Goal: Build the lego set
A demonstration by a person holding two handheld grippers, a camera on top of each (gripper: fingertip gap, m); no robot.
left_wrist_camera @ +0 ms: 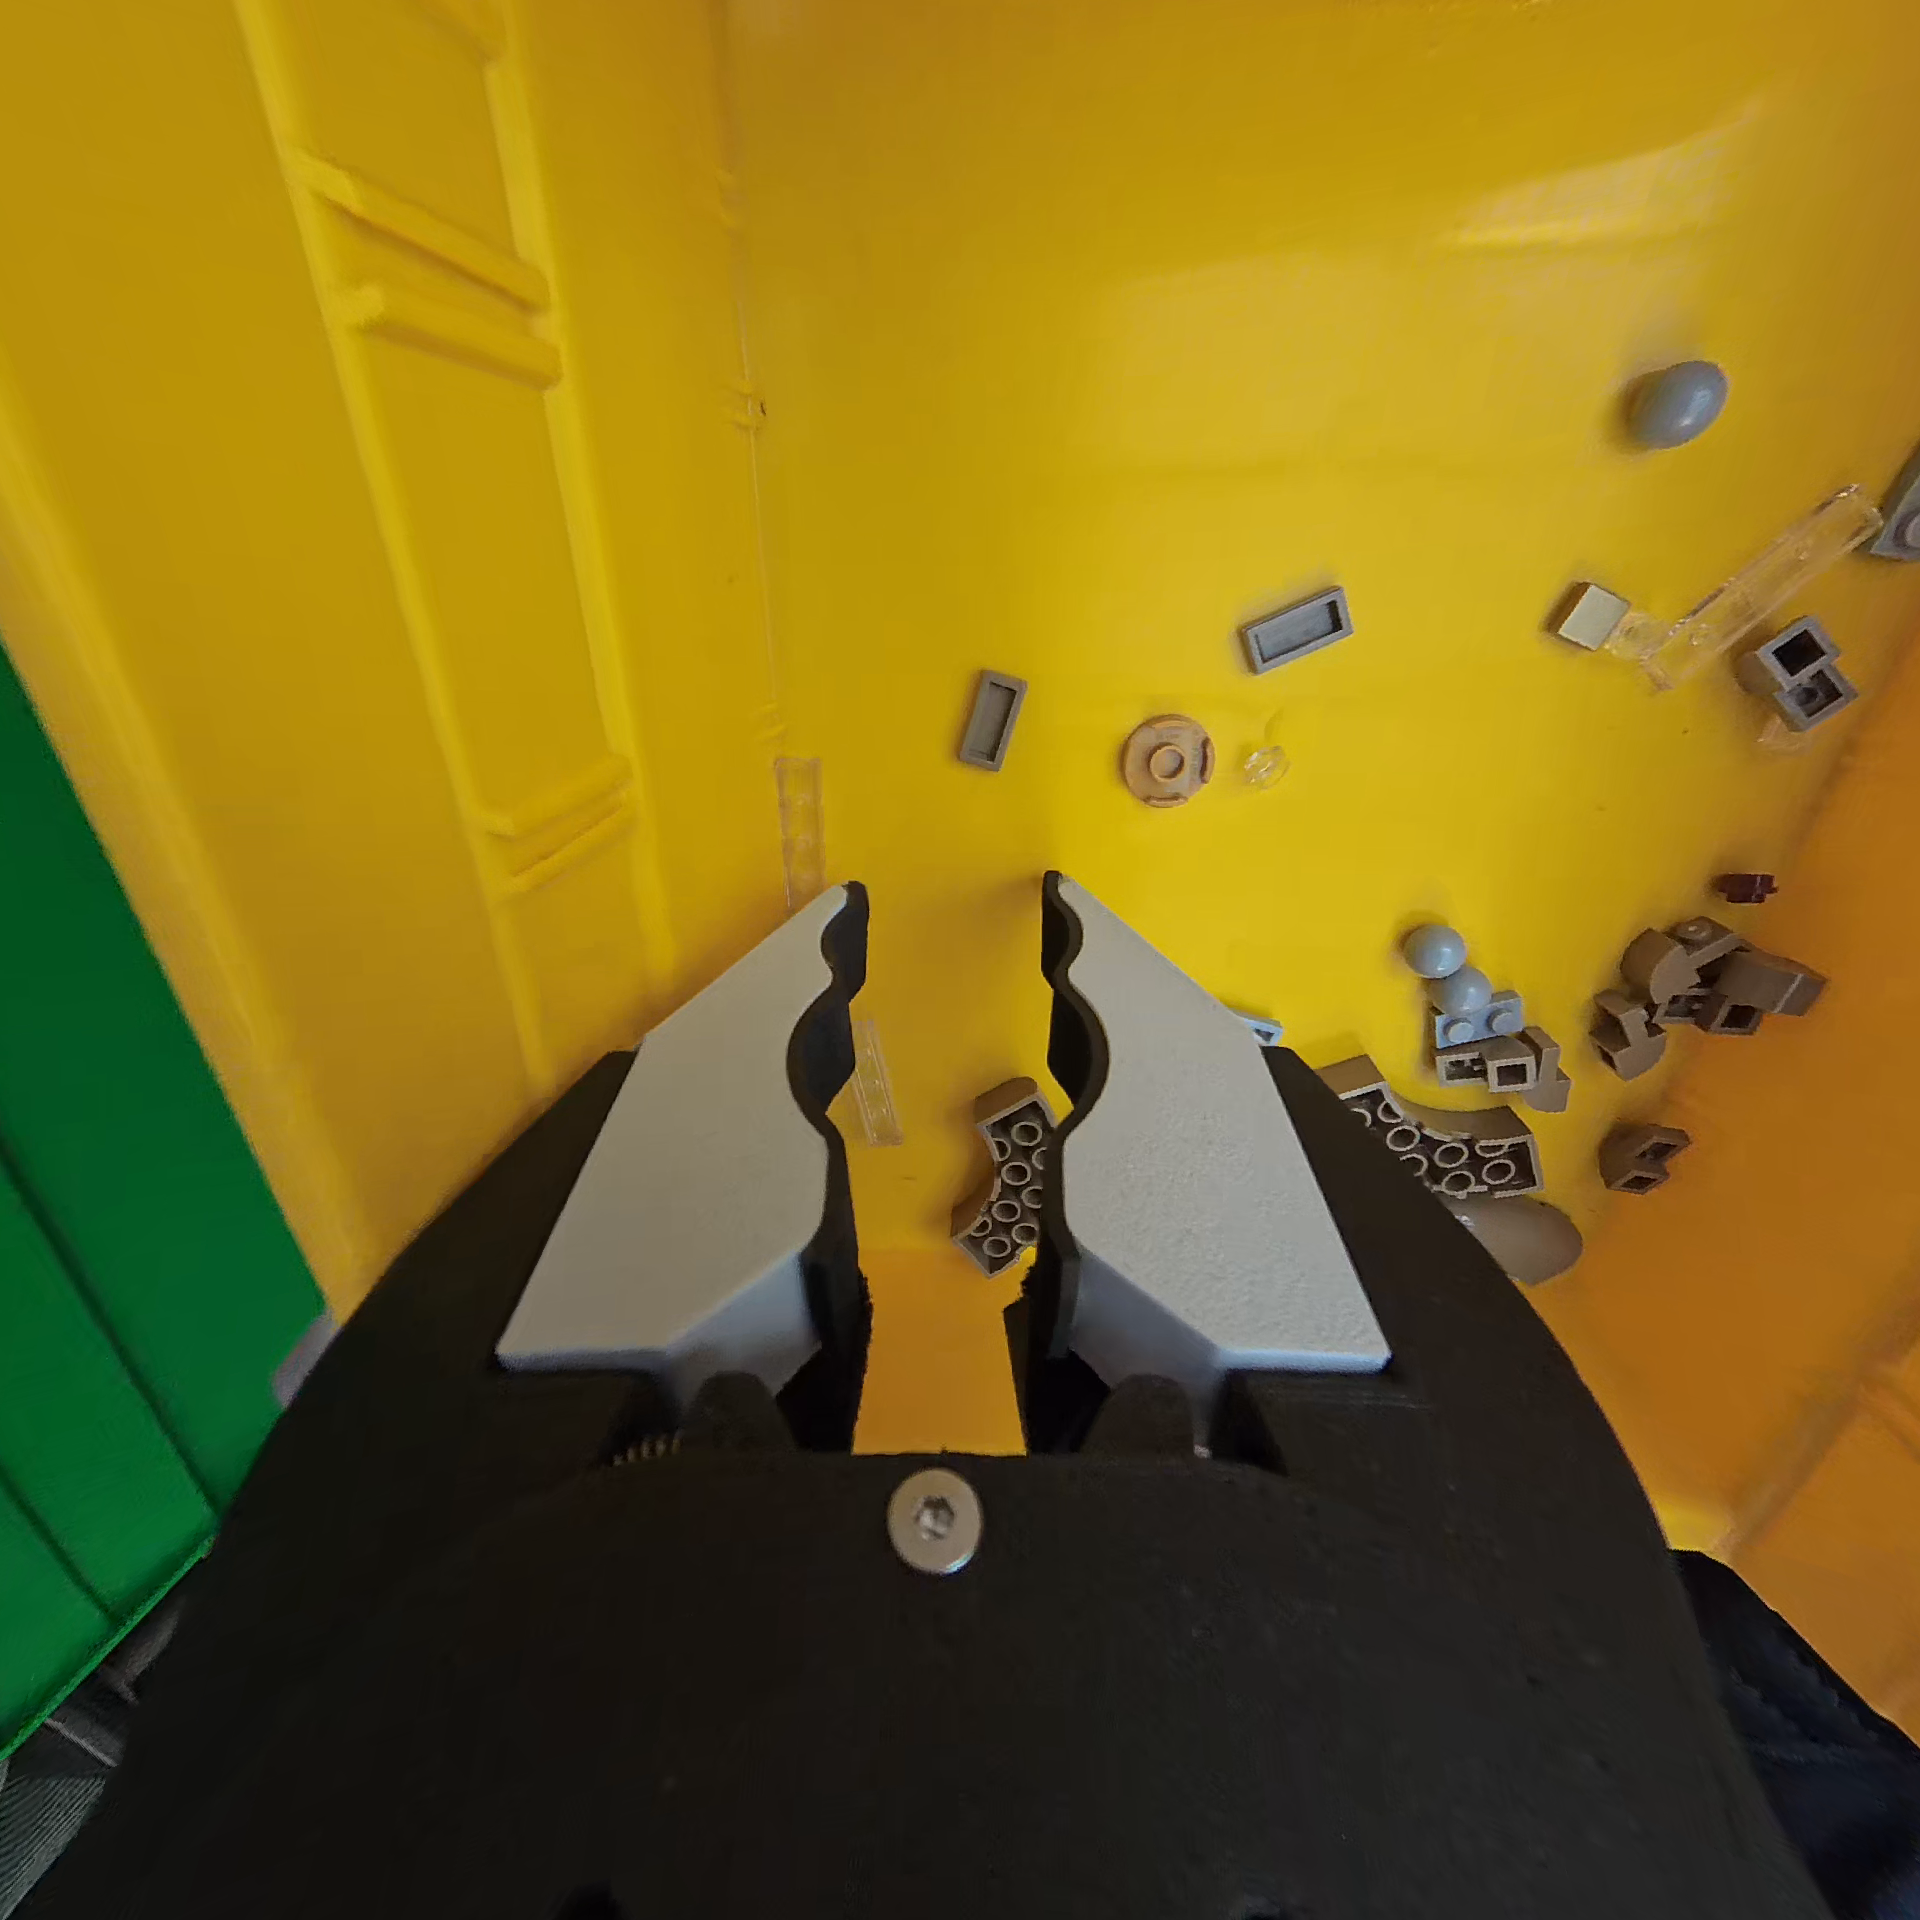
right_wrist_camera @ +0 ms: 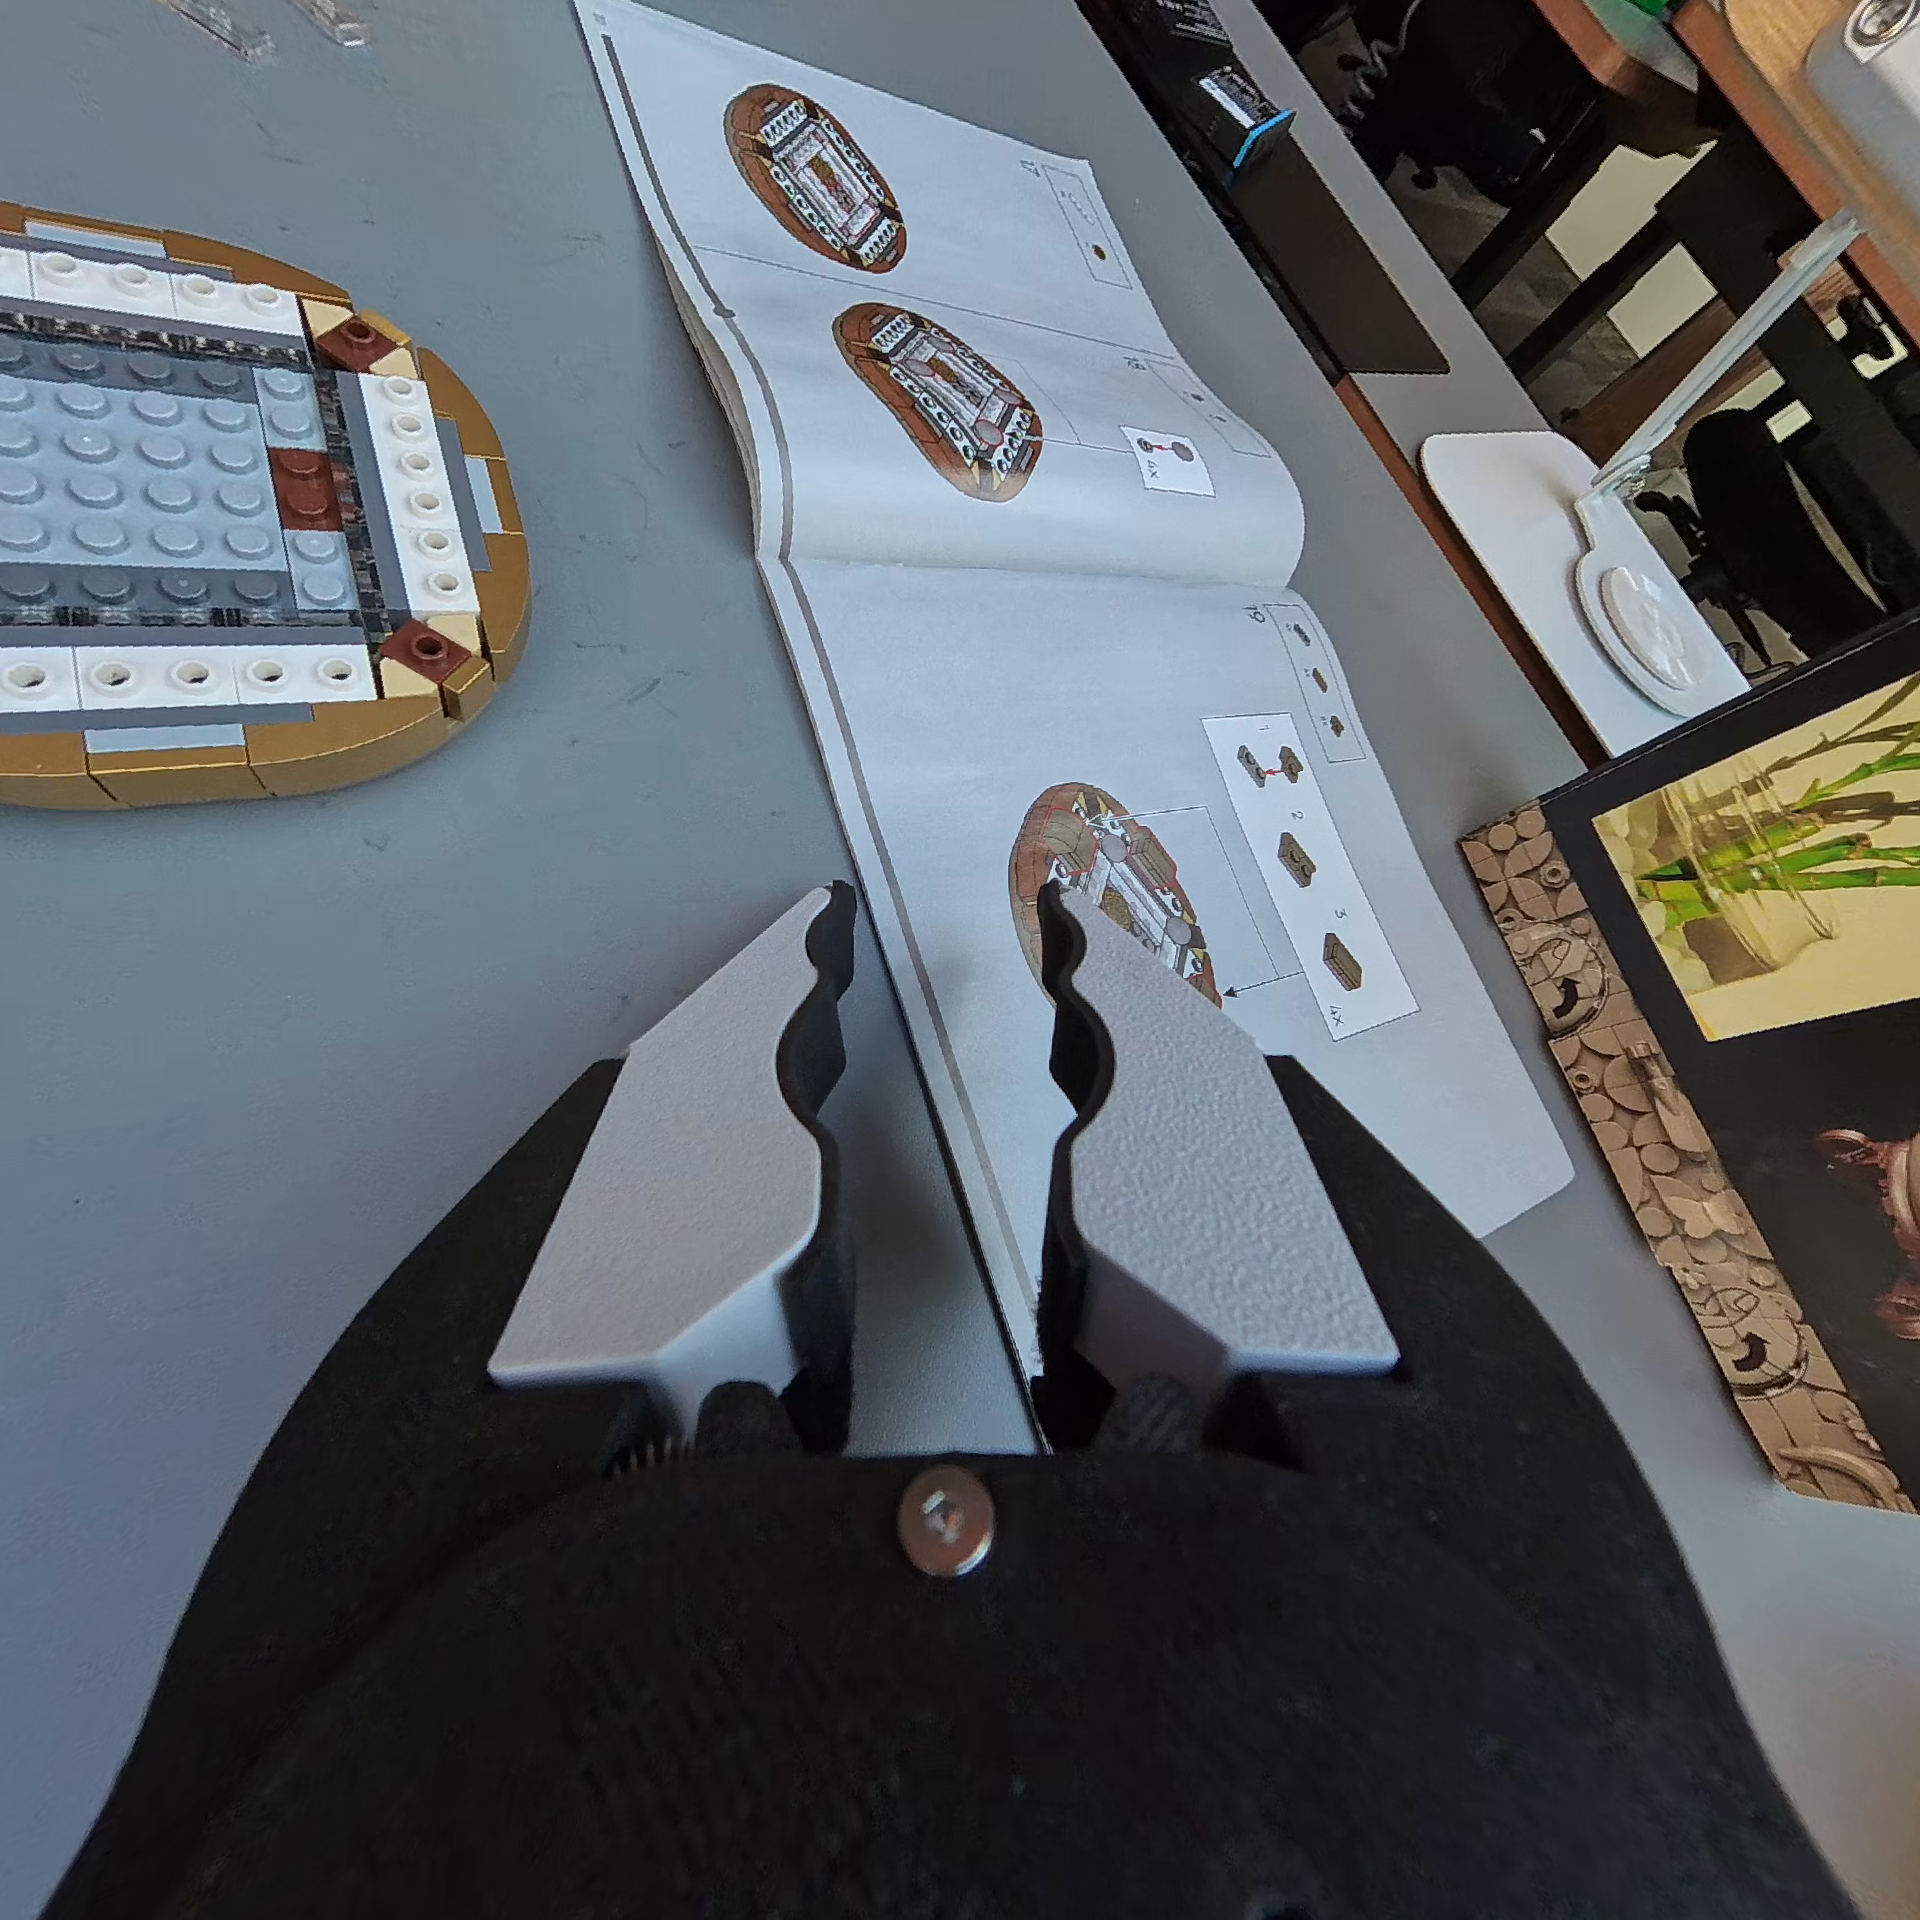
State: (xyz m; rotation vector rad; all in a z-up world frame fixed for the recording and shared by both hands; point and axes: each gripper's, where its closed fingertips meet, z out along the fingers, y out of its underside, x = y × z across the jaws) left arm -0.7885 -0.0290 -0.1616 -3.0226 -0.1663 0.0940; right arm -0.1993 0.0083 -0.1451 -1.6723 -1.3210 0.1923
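Note:
My left gripper (left_wrist_camera: 954,899) is open and empty inside a yellow bin (left_wrist_camera: 1039,416). Loose pieces lie on the bin floor: a curved tan brick (left_wrist_camera: 1006,1174) between my fingers, a second curved tan brick (left_wrist_camera: 1444,1143) to the right, grey tiles (left_wrist_camera: 1296,630), a round tan plate (left_wrist_camera: 1168,760), a clear bar (left_wrist_camera: 1756,587) and small dark tan bricks (left_wrist_camera: 1683,987). My right gripper (right_wrist_camera: 943,899) is open and empty above the grey table (right_wrist_camera: 416,987), at the edge of the open instruction booklet (right_wrist_camera: 1039,582). The oval tan, white and grey build (right_wrist_camera: 239,499) lies at the left.
A green bin wall (left_wrist_camera: 125,1195) stands left of the yellow bin. The set's box (right_wrist_camera: 1745,1039) lies right of the booklet. A white stand (right_wrist_camera: 1590,582) is behind it at the table's far edge. Clear pieces (right_wrist_camera: 249,26) lie at the top left. My hands' fingertips stand some 60 cm from each other.

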